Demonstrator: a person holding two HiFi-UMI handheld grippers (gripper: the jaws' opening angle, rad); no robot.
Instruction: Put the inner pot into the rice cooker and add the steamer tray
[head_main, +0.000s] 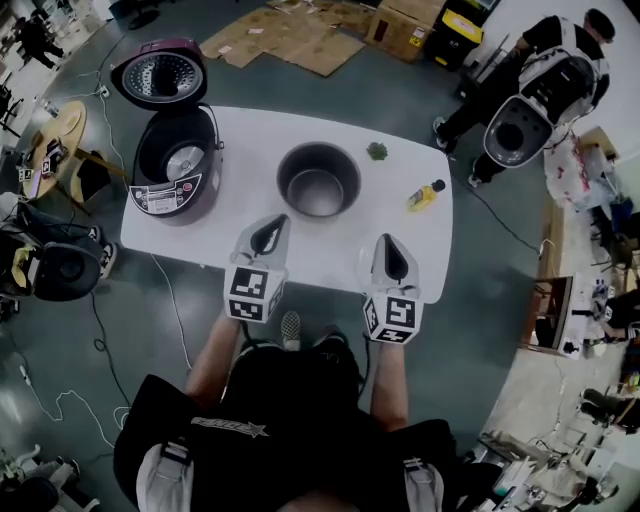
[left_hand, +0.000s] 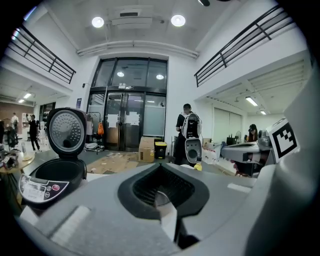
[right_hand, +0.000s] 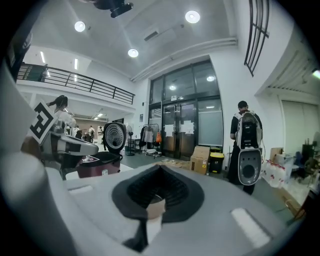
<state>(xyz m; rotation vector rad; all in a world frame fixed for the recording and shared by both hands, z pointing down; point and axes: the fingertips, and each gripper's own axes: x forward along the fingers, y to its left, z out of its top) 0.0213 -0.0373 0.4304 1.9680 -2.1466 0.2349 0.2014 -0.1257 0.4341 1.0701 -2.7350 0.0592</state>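
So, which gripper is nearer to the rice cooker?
Left. The left gripper is to the right of the cooker; the right gripper is farther right, past the pot.

Bright ceiling lights, heavy fisheye edge distortion.

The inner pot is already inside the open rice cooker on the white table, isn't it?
Not quite. The inner pot stands on the white table beside the open rice cooker, not inside it; the head view shows this.
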